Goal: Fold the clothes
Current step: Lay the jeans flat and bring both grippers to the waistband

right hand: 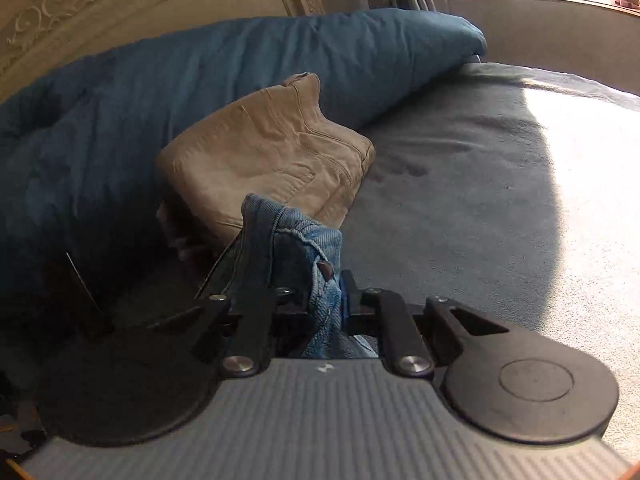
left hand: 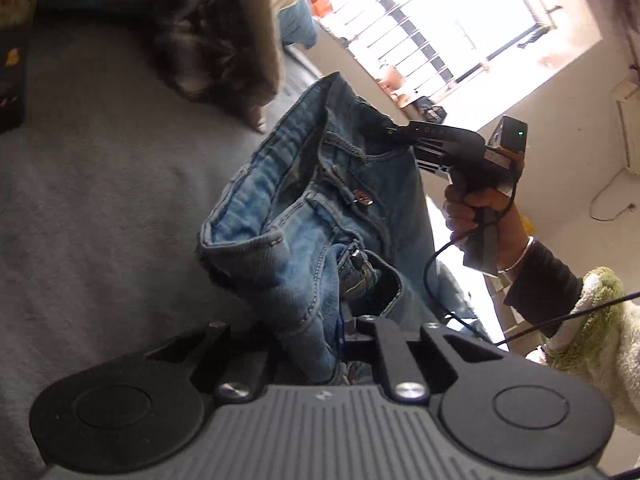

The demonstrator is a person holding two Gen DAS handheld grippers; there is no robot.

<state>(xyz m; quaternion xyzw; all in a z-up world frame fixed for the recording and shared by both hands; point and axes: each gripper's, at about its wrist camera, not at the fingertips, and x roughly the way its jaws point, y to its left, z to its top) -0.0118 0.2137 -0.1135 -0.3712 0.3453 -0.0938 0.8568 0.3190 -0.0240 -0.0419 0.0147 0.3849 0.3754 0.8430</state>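
A pair of blue jeans [left hand: 320, 208] hangs waistband up between my two grippers above the bed. In the left wrist view my left gripper [left hand: 324, 336] is shut on one side of the denim waistband, and the cloth hides its fingertips. Across the open waist, my right gripper [left hand: 396, 132] pinches the other side, held by a hand [left hand: 472, 216] in a dark sleeve. In the right wrist view a bunch of the jeans' denim [right hand: 304, 256] stands up between the shut fingers of the right gripper [right hand: 320, 304].
A grey bed cover [right hand: 480, 200] spreads below. Folded beige trousers [right hand: 272, 156] lie against a blue duvet [right hand: 200, 80] by the carved headboard [right hand: 120, 0]. A green and white towel [left hand: 592, 320] is at the right. A barred window [left hand: 440, 20] lets in bright light.
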